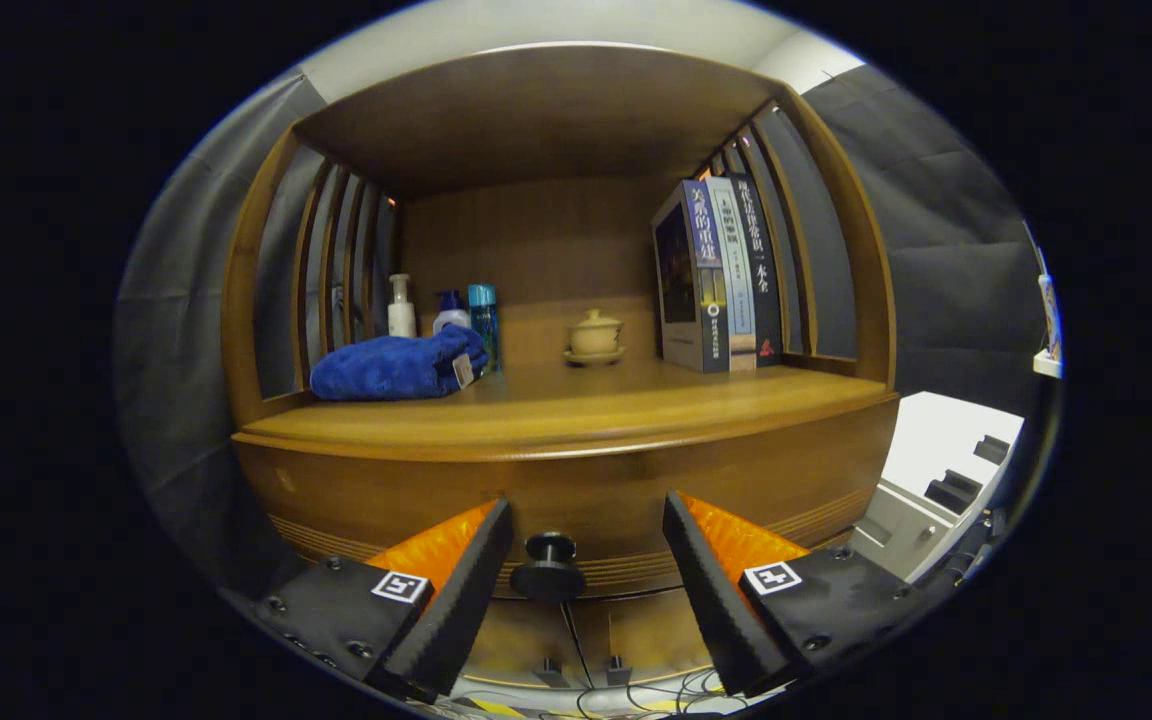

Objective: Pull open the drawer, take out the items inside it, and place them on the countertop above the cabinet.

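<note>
Gripper view: fingers (587, 520) apart either side of drawer (576, 495) knob (549, 566), stem pointing outward.

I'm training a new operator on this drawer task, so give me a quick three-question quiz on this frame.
1. True or false: the gripper is shut on the drawer knob.
2. What lies just ahead of the bottles on the countertop? A) blue towel B) books C) lidded cup
3. Fill in: the books stand ____ on the countertop.

Key: 1 false, the fingers are open with the knob between them, untouched. 2 A, the blue towel. 3 upright.
</note>
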`<state>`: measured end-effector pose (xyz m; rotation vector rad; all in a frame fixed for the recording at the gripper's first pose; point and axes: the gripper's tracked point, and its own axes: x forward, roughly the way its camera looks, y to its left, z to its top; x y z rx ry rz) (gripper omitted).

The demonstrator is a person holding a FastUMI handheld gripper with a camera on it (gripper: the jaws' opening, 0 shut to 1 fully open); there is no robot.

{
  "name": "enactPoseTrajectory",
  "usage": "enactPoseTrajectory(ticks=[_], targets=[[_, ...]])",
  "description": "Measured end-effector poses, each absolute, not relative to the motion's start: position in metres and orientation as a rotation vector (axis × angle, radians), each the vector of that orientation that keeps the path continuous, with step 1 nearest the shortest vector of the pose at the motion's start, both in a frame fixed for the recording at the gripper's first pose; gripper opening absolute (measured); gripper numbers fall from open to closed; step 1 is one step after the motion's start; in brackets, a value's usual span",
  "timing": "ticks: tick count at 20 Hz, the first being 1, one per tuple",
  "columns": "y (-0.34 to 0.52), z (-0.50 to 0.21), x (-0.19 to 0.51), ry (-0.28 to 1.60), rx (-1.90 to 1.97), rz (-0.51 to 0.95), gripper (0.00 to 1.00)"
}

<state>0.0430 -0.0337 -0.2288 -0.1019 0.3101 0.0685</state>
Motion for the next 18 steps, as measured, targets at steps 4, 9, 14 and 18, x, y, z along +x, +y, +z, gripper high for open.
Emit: enactPoseTrajectory(ticks=[4, 9, 14, 18], targets=[[-0.035, -0.248, 0.047, 0.345, -0.079, 0.089, 1.0], [-0.032, -0.255, 0.048, 0.353, -0.096, 0.106, 0.99], [-0.02, -0.269, 0.045, 0.385, -0.088, 0.122, 0.79], [-0.017, -0.272, 0.047, 0.381, -0.114, 0.11, 0.54]])
